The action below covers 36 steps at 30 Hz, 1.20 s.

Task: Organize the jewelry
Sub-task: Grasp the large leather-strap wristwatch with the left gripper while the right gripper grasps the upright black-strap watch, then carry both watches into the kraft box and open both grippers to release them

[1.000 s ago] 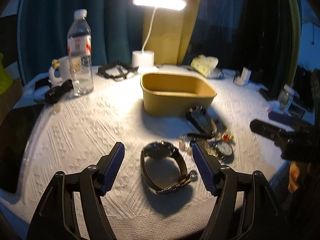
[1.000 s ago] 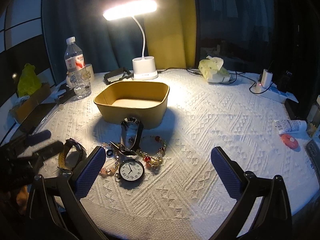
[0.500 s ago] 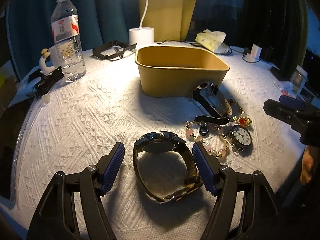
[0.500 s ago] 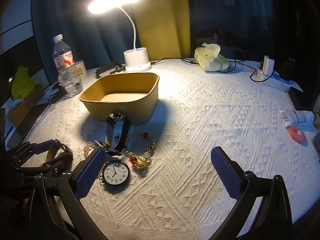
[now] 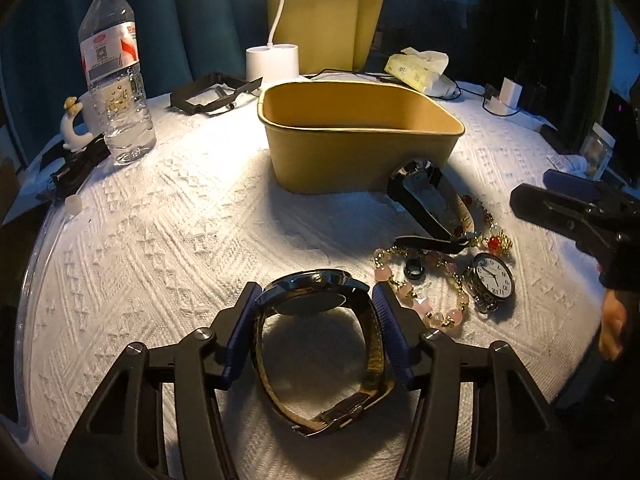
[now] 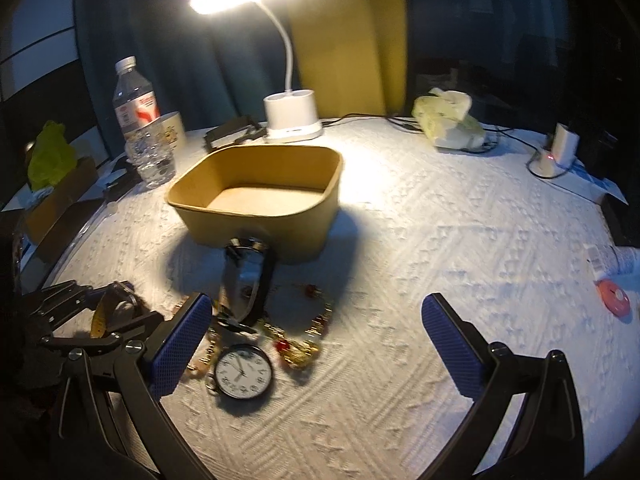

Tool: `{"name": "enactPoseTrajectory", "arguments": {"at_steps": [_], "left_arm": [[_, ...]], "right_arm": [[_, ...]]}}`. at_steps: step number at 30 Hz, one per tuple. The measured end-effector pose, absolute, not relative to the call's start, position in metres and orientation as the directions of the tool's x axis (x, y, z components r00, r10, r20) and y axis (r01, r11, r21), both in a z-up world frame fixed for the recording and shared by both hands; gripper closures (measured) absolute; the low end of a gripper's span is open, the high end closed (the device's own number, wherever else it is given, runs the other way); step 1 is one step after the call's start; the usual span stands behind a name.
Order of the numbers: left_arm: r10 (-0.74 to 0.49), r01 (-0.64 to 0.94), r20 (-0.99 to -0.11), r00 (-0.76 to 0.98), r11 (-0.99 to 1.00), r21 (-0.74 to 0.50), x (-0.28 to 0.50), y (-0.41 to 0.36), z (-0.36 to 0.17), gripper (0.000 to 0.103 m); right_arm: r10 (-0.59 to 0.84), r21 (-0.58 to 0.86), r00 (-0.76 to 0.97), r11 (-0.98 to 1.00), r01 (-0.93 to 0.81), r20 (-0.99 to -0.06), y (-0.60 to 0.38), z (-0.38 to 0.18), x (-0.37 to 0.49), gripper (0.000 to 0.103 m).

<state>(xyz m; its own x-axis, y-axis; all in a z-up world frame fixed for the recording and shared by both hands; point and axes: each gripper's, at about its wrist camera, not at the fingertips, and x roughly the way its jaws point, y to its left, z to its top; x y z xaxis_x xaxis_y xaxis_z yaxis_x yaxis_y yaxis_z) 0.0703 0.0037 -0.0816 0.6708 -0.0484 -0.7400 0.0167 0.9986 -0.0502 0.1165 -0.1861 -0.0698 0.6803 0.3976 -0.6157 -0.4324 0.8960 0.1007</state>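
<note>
On the white cloth (image 5: 160, 240): two wristwatches, one pocket watch (image 5: 493, 280), one tub (image 5: 360, 136).

pocket watch (image 6: 243, 371), in front of the tan box (image 6: 256, 204): dial with black arabic hour numerals, 12 and 7 legible. bottle (image 5: 115, 76), left of the box: red-and-white label carrying a qr code and small print, too fine to read. no other legible text.
</note>
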Motion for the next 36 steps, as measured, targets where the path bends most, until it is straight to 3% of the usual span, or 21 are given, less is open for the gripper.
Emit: {"name": "enactPoseTrajectory", "arguments": {"at_steps": [7,11,15,23,30,36], "left_arm": [[-0.088,0.009,-0.690,0.718,0.993,-0.117,0.070,0.022,-0.066,0.044],[-0.100,0.003,-0.647,0.756,0.989,-0.150,0.071,0.034,-0.058,0.044],[-0.111,0.010,-0.629,0.770,0.987,-0.161,0.075,0.042,-0.054,0.044],[-0.135,0.017,-0.607,0.783,0.981,-0.195,0.075,0.057,-0.054,0.044],[-0.137,0.013,-0.592,0.794,0.978,-0.208,0.072,0.061,-0.053,0.044],[-0.128,0.013,-0.587,0.799,0.980,-0.196,0.066,0.057,-0.050,0.044]], "right_arm": [[0.419,0.087,0.656,0.875,-0.476,-0.628,-0.160,-0.068,0.125,0.001],[0.418,0.069,0.638,0.865,-0.497,-0.646,-0.144,-0.069,0.132,0.007],[0.409,0.059,0.609,0.858,-0.511,-0.679,-0.128,-0.077,0.144,0.019],[0.370,0.046,0.566,0.863,-0.504,-0.736,-0.108,-0.095,0.160,0.031],[0.346,0.017,0.572,0.865,-0.502,-0.744,-0.107,-0.099,0.165,0.064],[0.370,0.026,0.584,0.859,-0.512,-0.722,-0.113,-0.094,0.157,0.064]]}}
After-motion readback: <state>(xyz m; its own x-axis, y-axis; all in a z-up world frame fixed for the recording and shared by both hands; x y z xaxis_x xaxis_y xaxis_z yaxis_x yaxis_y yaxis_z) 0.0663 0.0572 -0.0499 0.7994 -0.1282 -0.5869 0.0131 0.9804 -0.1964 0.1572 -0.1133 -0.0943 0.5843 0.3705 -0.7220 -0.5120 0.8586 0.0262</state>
